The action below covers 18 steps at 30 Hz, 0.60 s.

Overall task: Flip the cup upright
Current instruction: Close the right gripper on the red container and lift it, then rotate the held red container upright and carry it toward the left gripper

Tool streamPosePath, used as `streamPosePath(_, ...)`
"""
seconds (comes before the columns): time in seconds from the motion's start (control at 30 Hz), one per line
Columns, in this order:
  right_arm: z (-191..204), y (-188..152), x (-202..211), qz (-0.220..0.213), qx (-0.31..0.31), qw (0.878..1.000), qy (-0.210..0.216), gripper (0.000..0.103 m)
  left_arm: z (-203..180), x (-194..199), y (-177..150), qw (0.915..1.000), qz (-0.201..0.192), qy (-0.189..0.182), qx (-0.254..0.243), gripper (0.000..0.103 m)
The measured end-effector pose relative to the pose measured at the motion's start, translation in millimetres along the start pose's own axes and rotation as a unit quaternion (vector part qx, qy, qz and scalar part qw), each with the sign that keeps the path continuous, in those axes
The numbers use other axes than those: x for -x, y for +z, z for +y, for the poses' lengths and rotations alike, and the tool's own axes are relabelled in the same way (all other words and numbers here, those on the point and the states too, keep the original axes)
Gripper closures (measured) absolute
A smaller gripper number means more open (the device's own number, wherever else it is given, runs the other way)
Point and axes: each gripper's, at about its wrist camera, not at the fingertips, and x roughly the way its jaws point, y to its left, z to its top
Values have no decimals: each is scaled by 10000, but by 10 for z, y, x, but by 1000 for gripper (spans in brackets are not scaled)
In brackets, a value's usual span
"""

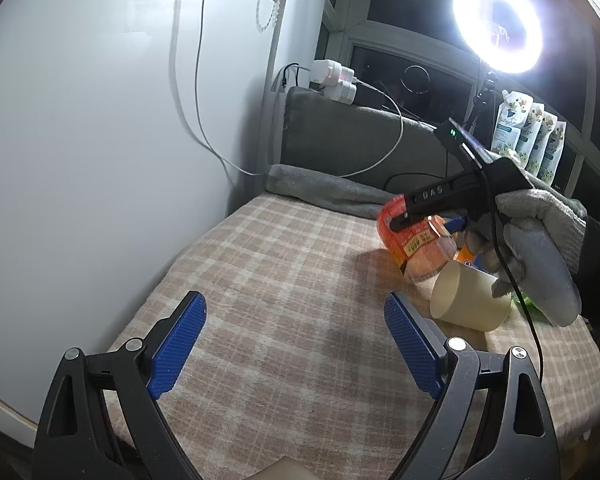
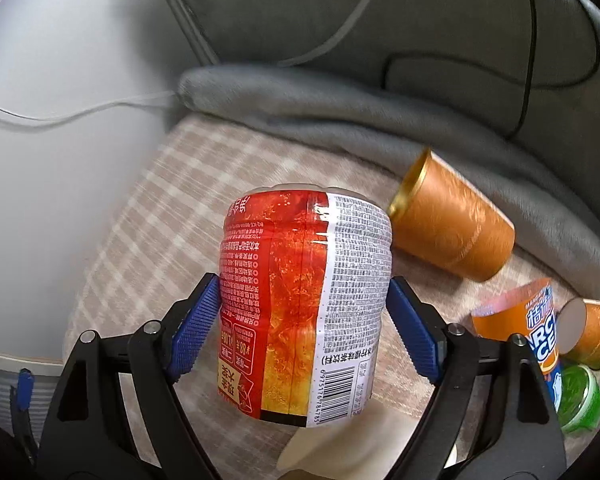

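Step in hand: I judge I am mid-flip; my right gripper (image 2: 302, 312) has the red-and-white printed plastic cup (image 2: 304, 304) lifted above the beige checked cloth (image 2: 148, 224).
Right tongs: blue pads pinching the cup's two sides; its label text reads upside down, so I take it as still inverted.
Left tongs: my left gripper (image 1: 296, 344) hangs spread wide over the cloth, holding nothing.
Cup position: in the left view the cup (image 1: 412, 240) hangs tilted, just above a tan paper cup lying on its side (image 1: 470, 300).
Neighbours: an orange paper cup on its side (image 2: 456, 220) lies just beyond.
Next move: I think a wrist roll, then setting it down on bare cloth clear of the tan cup.
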Motion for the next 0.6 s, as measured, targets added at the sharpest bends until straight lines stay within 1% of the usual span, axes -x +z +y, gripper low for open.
streamPosePath(0.13, 96, 13, 288, -316, 131, 9985, 428, 17, -8, 52, 13, 10000, -48, 38, -25, 12)
streamPosePath(0.23, 183, -63, 549, -420, 400, 9964, 622, 17, -28, 108, 20, 9999, -94, 59, -72, 12)
streamPosePath(0.3, 235, -163, 747, -463, 696, 9938, 735, 17, -56, 137, 28, 9999, -119, 60, -103, 12)
streamPosePath(0.47, 237, -471, 1116, -472, 1250, 9884, 720, 17, -158, 220, 42, 9997, -170, -27, -200, 12)
streamPosePath(0.53, 196, -590, 1195, -413, 1424, 9868, 648, 17, -209, 239, 35, 9996, -159, -84, -237, 12)
streamPosePath(0.6, 156, -793, 1263, -303, 1681, 9839, 520, 17, -275, 273, 21, 9993, -167, -126, -299, 12)
